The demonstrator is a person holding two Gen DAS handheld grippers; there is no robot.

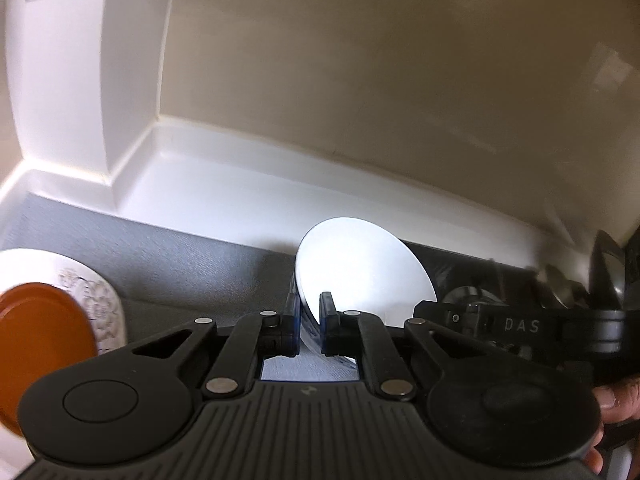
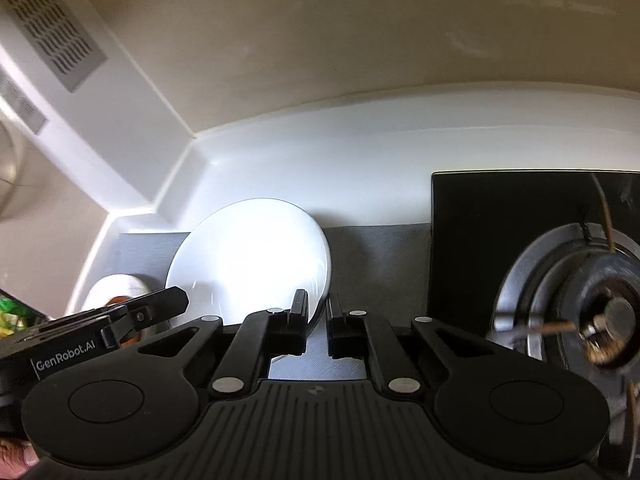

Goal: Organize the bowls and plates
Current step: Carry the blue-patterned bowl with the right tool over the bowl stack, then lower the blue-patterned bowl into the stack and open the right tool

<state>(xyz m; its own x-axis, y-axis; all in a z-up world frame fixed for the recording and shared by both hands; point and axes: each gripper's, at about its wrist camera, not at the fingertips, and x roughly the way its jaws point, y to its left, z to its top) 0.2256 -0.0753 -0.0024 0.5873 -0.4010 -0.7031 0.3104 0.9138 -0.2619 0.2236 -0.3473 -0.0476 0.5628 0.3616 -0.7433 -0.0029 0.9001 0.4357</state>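
Note:
A plain white plate point(image 1: 360, 268) is held up tilted above the grey counter mat point(image 1: 180, 256). My left gripper point(image 1: 309, 322) is shut on the plate's near left rim. My right gripper point(image 2: 318, 316) is shut on its right rim; the plate point(image 2: 252, 260) fills the middle left of the right wrist view. An orange plate point(image 1: 40, 332) lies on a white patterned plate point(image 1: 96, 300) at the left of the left wrist view. The right gripper's body point(image 1: 520, 326) shows at the right there.
A black gas hob point(image 2: 500, 240) with a burner point(image 2: 592, 304) lies at the right. A white backsplash ledge point(image 1: 240, 184) and beige wall run behind the mat. A white bowl-like dish point(image 2: 116, 286) sits at the far left behind the left gripper's body point(image 2: 100, 328).

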